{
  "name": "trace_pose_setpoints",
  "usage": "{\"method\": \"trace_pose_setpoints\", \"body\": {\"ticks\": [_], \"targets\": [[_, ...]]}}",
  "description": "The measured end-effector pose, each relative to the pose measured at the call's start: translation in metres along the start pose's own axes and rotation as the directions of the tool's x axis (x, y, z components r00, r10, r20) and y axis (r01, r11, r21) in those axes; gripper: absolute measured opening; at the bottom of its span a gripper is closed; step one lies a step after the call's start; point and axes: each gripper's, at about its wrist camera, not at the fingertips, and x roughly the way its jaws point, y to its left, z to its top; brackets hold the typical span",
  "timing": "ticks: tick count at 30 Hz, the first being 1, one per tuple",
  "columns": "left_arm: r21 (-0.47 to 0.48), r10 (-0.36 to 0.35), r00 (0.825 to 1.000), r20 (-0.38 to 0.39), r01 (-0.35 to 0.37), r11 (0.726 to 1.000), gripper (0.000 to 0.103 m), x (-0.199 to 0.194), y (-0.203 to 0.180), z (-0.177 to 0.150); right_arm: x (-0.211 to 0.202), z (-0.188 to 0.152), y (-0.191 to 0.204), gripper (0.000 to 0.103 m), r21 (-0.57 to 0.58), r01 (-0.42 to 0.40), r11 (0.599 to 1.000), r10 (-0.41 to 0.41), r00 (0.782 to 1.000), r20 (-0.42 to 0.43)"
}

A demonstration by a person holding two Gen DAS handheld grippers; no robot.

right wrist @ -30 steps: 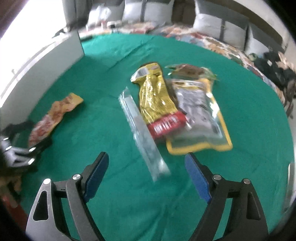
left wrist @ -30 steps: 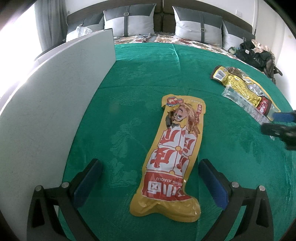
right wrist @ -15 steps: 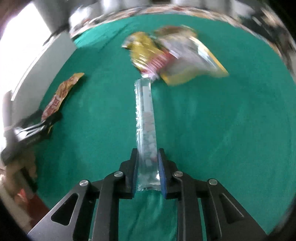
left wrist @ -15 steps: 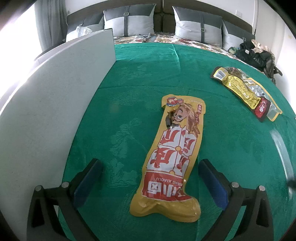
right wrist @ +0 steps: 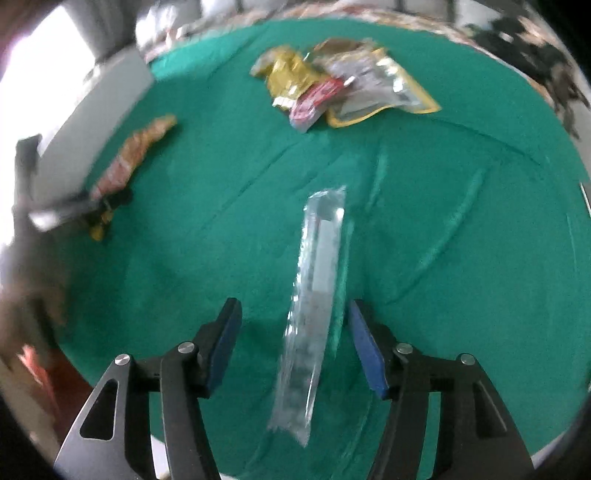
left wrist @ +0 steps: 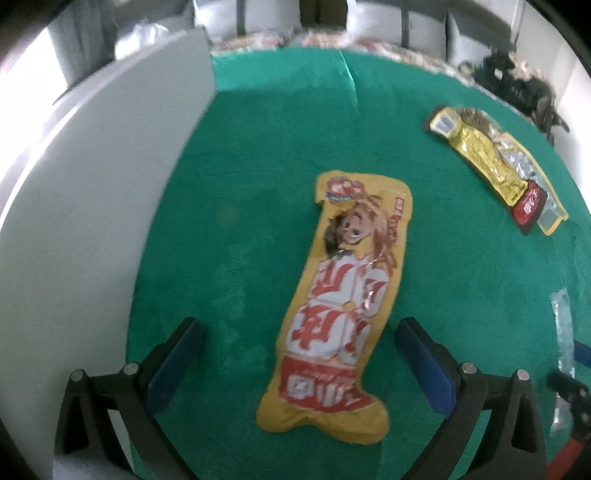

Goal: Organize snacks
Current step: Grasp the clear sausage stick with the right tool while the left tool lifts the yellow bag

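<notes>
A long yellow and red snack packet (left wrist: 340, 306) lies on the green cloth between the open jaws of my left gripper (left wrist: 295, 354); it also shows in the right wrist view (right wrist: 129, 162). A clear long snack packet (right wrist: 314, 299) lies between the open jaws of my right gripper (right wrist: 295, 343), not gripped; its end shows in the left wrist view (left wrist: 563, 332). A gold and red packet (left wrist: 491, 170) lies on other packets at the far right, seen too in the right wrist view (right wrist: 295, 81).
A grey-white board (left wrist: 85, 192) stands along the left of the green cloth (left wrist: 280, 140). Pillows (left wrist: 376, 26) and dark clothes (left wrist: 517, 81) lie beyond it. A silver and yellow pouch (right wrist: 376, 85) lies in the pile.
My right gripper has opened and let go of the clear packet, which it had pulled away from the pile toward the near edge. My left gripper has stayed open around the yellow packet.
</notes>
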Motion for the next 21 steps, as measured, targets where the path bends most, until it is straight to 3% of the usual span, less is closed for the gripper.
{"method": "trace_pose_setpoints", "body": {"ticks": [1, 2, 3, 4, 6, 8, 10, 12, 15, 17, 21], "targets": [[0.009, 0.003, 1.000, -0.013, -0.003, 1.000, 0.100, 0.001, -0.002, 0.001, 0.000, 0.002, 0.001, 0.049, -0.009, 0.036, 0.999, -0.036, 0.999, -0.006], [0.020, 0.000, 1.000, -0.014, 0.001, 1.000, 0.096, 0.000, -0.003, 0.002, -0.001, 0.003, 0.000, 0.023, -0.014, 0.062, 0.998, -0.062, 0.998, -0.013], [0.034, -0.007, 1.000, 0.001, 0.007, 0.999, 0.079, -0.004, -0.005, 0.001, -0.003, 0.003, -0.002, 0.020, -0.012, 0.059, 0.998, -0.060, 0.998, -0.022], [0.053, -0.022, 1.000, 0.021, 0.021, 0.998, 0.050, -0.010, -0.006, 0.000, -0.004, 0.002, -0.006, 0.020, -0.001, 0.028, 1.000, -0.028, 0.999, -0.032], [0.091, -0.013, 1.000, 0.008, 0.013, 0.996, 0.046, -0.014, -0.010, -0.002, -0.009, -0.002, -0.015, 0.019, 0.031, -0.014, 0.999, 0.015, 0.999, -0.043], [0.068, -0.086, 0.996, 0.007, 0.085, 0.994, 0.045, -0.021, -0.004, -0.008, -0.020, -0.007, -0.032, 0.019, 0.123, -0.106, 0.987, 0.108, 0.994, -0.009], [0.008, -0.150, 0.989, 0.019, 0.150, 0.989, 0.045, -0.033, 0.005, -0.017, -0.031, -0.012, -0.051, 0.019, 0.235, -0.241, 0.942, 0.235, 0.971, 0.051], [-0.043, -0.223, 0.974, 0.038, 0.225, 0.973, 0.045, -0.047, 0.014, -0.028, -0.037, -0.013, -0.062, 0.019, 0.300, -0.305, 0.904, 0.293, 0.952, 0.084], [-0.111, -0.321, 0.945, 0.067, 0.327, 0.939, 0.045, -0.073, 0.022, -0.047, -0.041, -0.011, -0.065, 0.020, 0.347, -0.373, 0.861, 0.361, 0.927, 0.101], [-0.145, -0.390, 0.916, 0.094, 0.401, 0.905, 0.045, -0.098, 0.028, -0.060, -0.044, -0.004, -0.054, 0.020, 0.353, -0.406, 0.843, 0.394, 0.913, 0.108], [-0.151, -0.445, 0.875, 0.189, 0.474, 0.867, 0.046, -0.157, 0.048, -0.067, -0.056, 0.031, 0.003, 0.020, 0.295, -0.498, 0.816, 0.480, 0.867, 0.136]]}}
